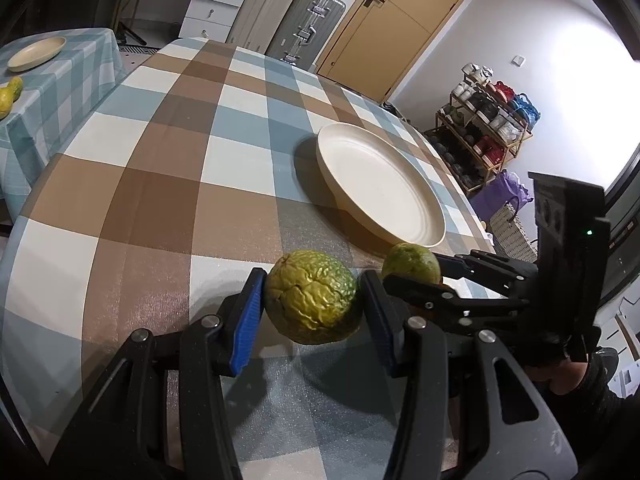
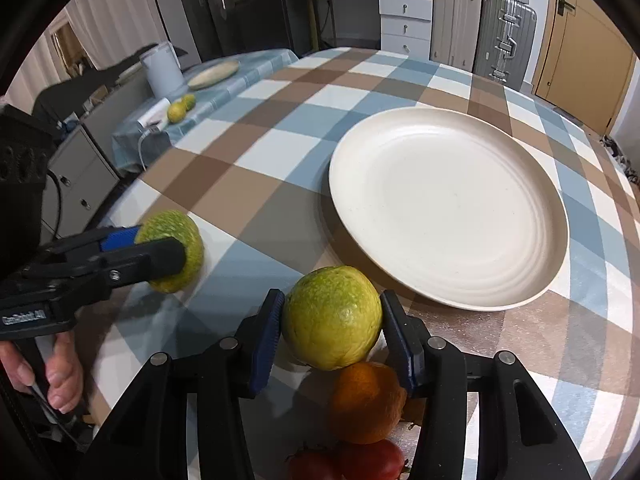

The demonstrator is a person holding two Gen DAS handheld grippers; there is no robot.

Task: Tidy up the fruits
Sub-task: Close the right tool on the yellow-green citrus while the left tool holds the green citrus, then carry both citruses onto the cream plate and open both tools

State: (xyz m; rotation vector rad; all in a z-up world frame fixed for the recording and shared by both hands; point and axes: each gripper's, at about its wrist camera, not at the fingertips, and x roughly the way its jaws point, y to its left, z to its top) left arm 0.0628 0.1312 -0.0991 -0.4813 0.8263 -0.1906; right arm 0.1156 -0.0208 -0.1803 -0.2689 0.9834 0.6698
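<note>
My left gripper (image 1: 312,284) is shut on a wrinkled yellow-green fruit (image 1: 312,308), both blue pads pressed to its sides just above the checked tablecloth (image 1: 168,160). In the right wrist view the same left gripper (image 2: 160,246) and its fruit (image 2: 180,236) sit at the left. My right gripper (image 2: 332,300) is shut on a smooth green fruit (image 2: 332,324); the left wrist view shows that fruit (image 1: 412,262) in the right gripper (image 1: 424,276) beside mine. A cream plate (image 2: 448,208) (image 1: 384,184) lies bare just beyond both fruits.
An orange (image 2: 364,400) and red fruits (image 2: 372,460) lie under my right gripper. A hand (image 2: 56,376) holds the left gripper's handle. A side table (image 1: 64,80) carries another plate (image 1: 36,54) and small green fruits (image 1: 8,94). Suitcases (image 1: 308,20), drawers and a shoe rack (image 1: 484,128) stand behind.
</note>
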